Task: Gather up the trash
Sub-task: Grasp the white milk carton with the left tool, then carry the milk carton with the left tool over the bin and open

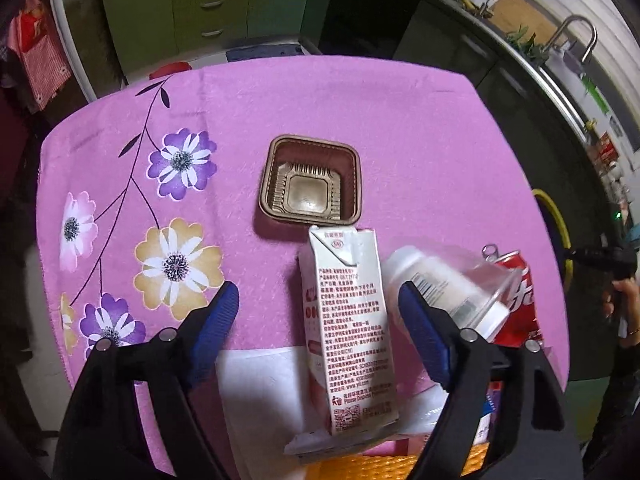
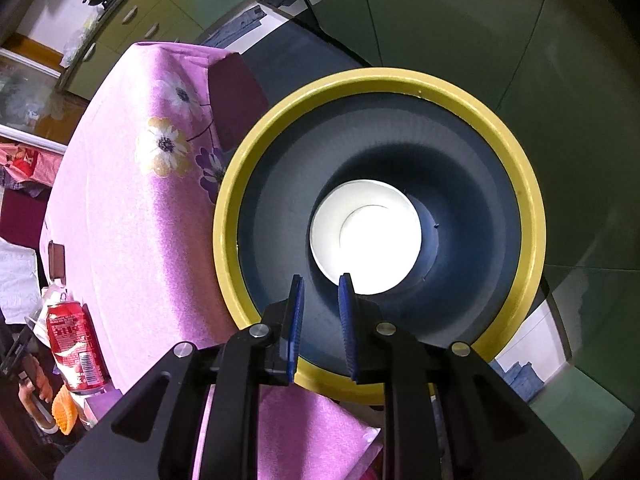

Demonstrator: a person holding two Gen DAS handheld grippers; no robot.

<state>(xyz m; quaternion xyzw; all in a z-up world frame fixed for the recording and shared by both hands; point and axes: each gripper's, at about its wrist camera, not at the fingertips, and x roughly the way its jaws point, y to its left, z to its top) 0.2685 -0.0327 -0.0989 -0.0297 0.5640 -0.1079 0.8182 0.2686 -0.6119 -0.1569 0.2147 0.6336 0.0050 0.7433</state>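
Observation:
In the left wrist view my left gripper (image 1: pixel 318 300) is open above the pink flowered tablecloth (image 1: pixel 400 128), with a white and red milk carton (image 1: pixel 348 332) standing between its fingers, untouched. A white bottle under clear plastic (image 1: pixel 448 280) and a red soda can (image 1: pixel 520 296) lie to its right. A brown plastic tray (image 1: pixel 310 180) sits beyond. In the right wrist view my right gripper (image 2: pixel 322 284) is open by a narrow gap and empty, over the yellow-rimmed dark bin (image 2: pixel 528 200) beside the table. A white paper plate (image 2: pixel 366 236) lies at the bin's bottom.
White paper (image 1: pixel 260 384) and an orange ribbed item (image 1: pixel 372 466) lie near the table's front edge. The soda can (image 2: pixel 76 348) stands at the table edge in the right wrist view. Green cabinets (image 1: pixel 192 12) stand behind, a sink counter (image 1: pixel 560 76) at right.

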